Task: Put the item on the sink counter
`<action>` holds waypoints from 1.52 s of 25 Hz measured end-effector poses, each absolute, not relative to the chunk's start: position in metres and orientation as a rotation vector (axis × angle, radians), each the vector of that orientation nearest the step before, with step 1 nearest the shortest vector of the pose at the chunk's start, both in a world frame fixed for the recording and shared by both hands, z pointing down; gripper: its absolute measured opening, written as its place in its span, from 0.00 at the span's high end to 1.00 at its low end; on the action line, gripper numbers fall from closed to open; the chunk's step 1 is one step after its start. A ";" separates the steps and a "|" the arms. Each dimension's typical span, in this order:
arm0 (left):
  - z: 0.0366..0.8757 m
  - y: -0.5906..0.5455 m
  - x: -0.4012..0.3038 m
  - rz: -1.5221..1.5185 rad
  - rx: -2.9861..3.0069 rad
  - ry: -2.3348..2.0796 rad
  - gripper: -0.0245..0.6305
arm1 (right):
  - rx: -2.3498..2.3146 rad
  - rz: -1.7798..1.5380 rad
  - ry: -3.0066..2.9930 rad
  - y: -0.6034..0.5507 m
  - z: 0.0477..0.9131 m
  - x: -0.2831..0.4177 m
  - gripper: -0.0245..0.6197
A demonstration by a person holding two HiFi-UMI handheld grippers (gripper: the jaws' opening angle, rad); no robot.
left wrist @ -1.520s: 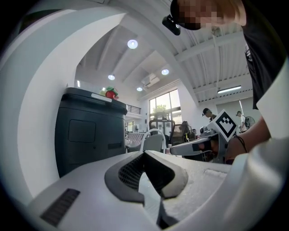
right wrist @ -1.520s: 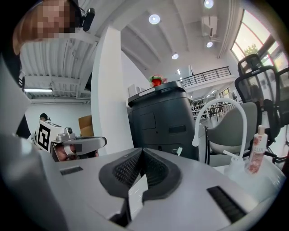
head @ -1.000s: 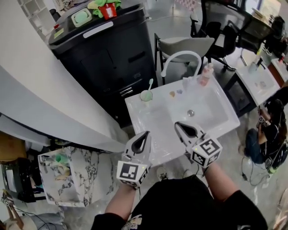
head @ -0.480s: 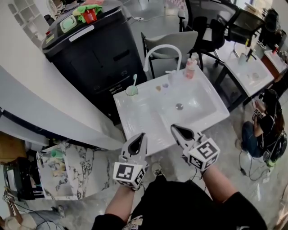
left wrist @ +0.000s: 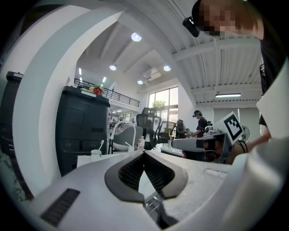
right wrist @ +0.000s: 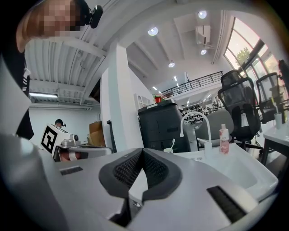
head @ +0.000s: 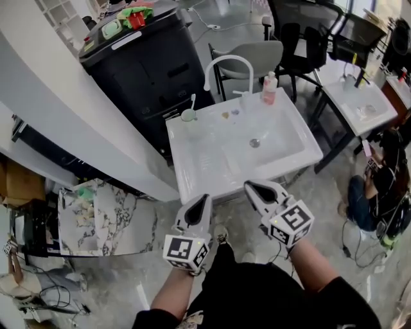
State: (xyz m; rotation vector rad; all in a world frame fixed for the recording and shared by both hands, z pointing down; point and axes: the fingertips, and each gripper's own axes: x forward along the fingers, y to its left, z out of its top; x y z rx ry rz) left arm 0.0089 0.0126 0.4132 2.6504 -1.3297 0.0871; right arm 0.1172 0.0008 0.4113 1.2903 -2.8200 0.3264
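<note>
I see a black cabinet [head: 148,71] at upper left, with green and red clutter [head: 138,13] on top. A grey chair [head: 250,54] and a black office chair [head: 302,38] stand beside it. A marbled slab [head: 103,215] lies lower left. A person [head: 376,193] sits low at right.

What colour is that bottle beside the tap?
Pink bottle, clearest in the head view.

two grippers [head: 204,200] [head: 252,186], one sink [head: 192,173], one faucet [head: 228,59], one pink bottle [head: 269,90], one cup [head: 188,115].

Left gripper [head: 203,200] and right gripper [head: 252,186] point forward side by side, jaws closed.
</note>
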 end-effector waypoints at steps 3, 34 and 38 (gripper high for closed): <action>0.406 0.040 0.006 0.103 2.635 -1.378 0.96 | 1.236 0.346 -2.849 0.022 0.413 0.116 0.96; 0.380 0.147 -0.153 0.001 2.650 -1.371 0.96 | 1.294 0.284 -2.799 0.136 0.393 -0.046 0.97; 0.388 0.157 -0.173 -0.019 2.642 -1.334 0.96 | 1.339 0.285 -2.762 0.153 0.397 -0.060 0.97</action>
